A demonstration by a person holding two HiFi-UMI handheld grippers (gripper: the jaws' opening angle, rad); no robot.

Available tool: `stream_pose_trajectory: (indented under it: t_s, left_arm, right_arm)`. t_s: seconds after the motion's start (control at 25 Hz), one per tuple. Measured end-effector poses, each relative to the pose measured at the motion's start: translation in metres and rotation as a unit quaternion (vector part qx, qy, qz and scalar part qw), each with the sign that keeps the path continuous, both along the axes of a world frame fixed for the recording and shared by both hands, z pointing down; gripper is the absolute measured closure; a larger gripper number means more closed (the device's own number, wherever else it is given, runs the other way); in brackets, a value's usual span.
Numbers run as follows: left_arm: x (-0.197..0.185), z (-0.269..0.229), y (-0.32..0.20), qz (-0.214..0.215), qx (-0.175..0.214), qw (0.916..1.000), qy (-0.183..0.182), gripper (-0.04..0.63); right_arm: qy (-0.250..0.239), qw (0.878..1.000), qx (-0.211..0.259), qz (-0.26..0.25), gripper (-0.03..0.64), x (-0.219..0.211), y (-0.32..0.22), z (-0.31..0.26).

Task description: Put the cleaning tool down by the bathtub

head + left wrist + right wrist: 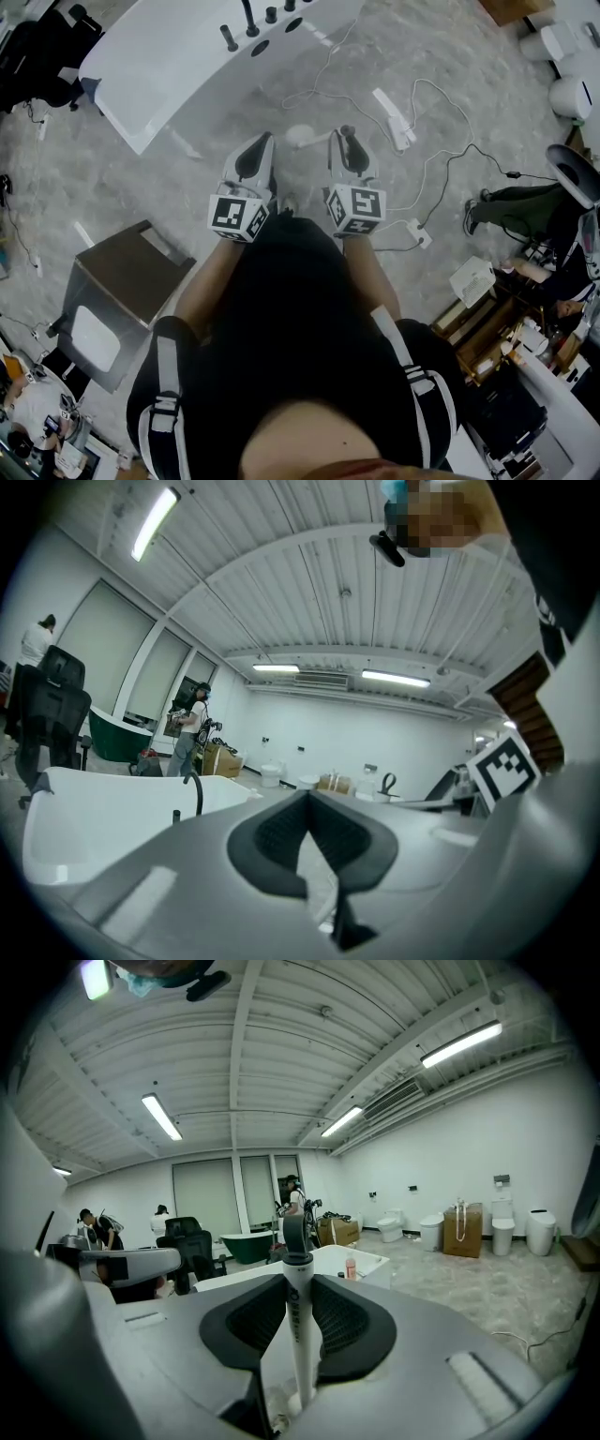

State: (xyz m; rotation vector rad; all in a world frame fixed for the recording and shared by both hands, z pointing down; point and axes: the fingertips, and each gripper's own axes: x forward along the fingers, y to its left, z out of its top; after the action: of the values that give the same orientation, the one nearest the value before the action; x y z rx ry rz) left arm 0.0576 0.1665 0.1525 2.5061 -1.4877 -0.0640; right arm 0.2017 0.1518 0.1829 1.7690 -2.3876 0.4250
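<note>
The cleaning tool (296, 1307) has a white handle with a grey loop on top. It stands upright between the jaws of my right gripper (298, 1283), which is shut on the handle. In the head view the right gripper (349, 148) is held forward over the floor, and the tool's white round head (300, 137) shows just to its left. Beside it, my left gripper (262, 141) tapers to a point with nothing in it; in its own view the left gripper (307, 799) is empty with its tips together. The white bathtub (187, 47) lies ahead to the left.
A brown stool (122, 291) stands at my left. White cables (422, 159) and a power strip (394, 117) trail over the stone floor on the right. A black chair (37, 56) sits beyond the tub. Toilets (572, 94) and a person (525, 202) are at the right.
</note>
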Motion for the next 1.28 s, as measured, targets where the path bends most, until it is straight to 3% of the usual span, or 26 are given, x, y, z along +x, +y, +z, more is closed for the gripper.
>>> stream_pose_trajectory:
  t_s: [0.64,1.28]
  left_arm:
    - [-0.019,0.030,-0.093,0.012,-0.024,0.9996,0.009,0.588]
    - [-0.037,0.099,-0.174,0.011,-0.055,0.9984,0.009,0.588]
  right_arm:
    - [0.010,1.000,-0.023,0.007,0.526,-0.021,-0.080,0.033]
    - [0.013,0.998,-0.050,0.021,0.526,-0.036,-0.157,0.102]
